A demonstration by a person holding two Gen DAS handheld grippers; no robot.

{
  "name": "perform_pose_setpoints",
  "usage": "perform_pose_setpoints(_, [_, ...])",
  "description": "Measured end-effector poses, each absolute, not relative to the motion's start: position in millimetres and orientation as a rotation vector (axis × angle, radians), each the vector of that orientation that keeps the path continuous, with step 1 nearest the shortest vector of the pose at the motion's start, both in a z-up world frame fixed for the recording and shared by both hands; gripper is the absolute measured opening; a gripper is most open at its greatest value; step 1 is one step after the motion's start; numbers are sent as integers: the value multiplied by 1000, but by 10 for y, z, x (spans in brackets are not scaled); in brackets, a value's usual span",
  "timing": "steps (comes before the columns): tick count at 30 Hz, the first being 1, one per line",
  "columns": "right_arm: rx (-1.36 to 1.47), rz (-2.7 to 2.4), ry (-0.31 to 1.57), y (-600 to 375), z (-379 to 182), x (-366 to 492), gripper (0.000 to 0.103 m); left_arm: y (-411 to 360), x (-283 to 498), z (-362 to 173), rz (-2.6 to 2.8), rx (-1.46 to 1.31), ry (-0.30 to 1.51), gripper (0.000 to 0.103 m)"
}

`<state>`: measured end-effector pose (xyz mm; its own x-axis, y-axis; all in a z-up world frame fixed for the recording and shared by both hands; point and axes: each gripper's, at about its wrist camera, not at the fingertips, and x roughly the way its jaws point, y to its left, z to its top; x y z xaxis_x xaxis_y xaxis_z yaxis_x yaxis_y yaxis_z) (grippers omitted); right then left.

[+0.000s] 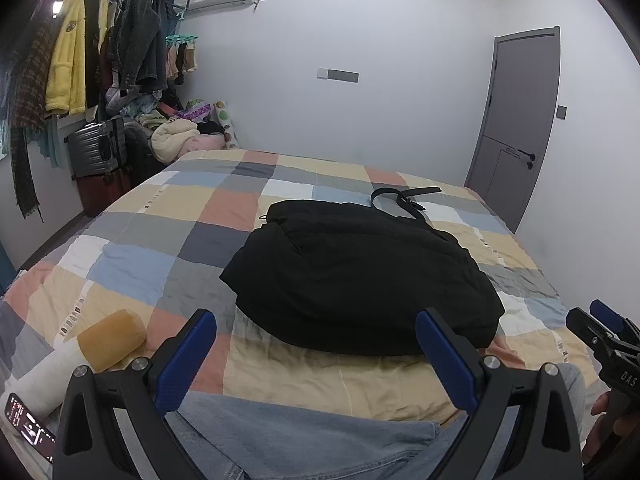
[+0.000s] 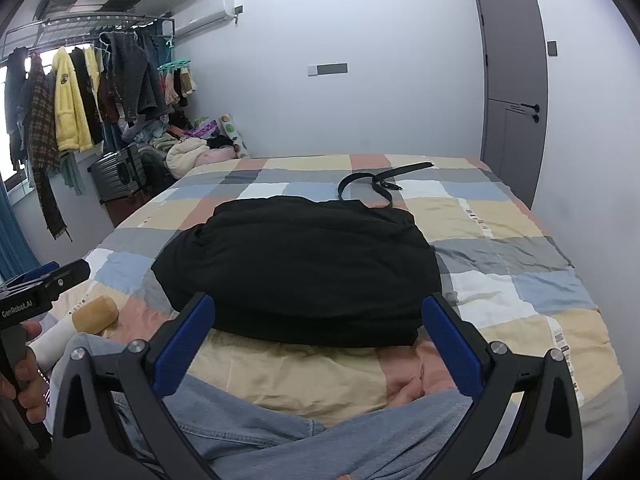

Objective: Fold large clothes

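You have one folded black garment (image 1: 356, 276) at the bed's (image 1: 168, 208) centre, one black belt (image 1: 404, 196) at its 12 o'clock, one amber-capped roller (image 1: 108, 334) at 8 o'clock, and two grippers, each with two blue fingers (image 1: 186, 360).

The left wrist view looks forward from low over the near edge of the bed (image 1: 132, 216), between the wide-spread fingers of the left gripper (image 1: 316, 338); the right wrist view sits just beside it, framed by the right gripper (image 2: 320, 320), facing the same way; both share the black garment (image 1: 360, 276) close ahead, the far wall, the grey door (image 2: 514, 80) and the clothes rack (image 2: 92, 24); each catches the other gripper at its edge.
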<state>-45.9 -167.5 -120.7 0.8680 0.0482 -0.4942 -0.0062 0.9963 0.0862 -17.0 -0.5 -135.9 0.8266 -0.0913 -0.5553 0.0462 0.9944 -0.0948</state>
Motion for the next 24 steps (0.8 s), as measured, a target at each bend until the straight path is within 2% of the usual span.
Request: perform_pose_setpoints(24, [94,9,525,-1709,-1229,-475,103,-83,-191,-1355,-78,-73,604,101])
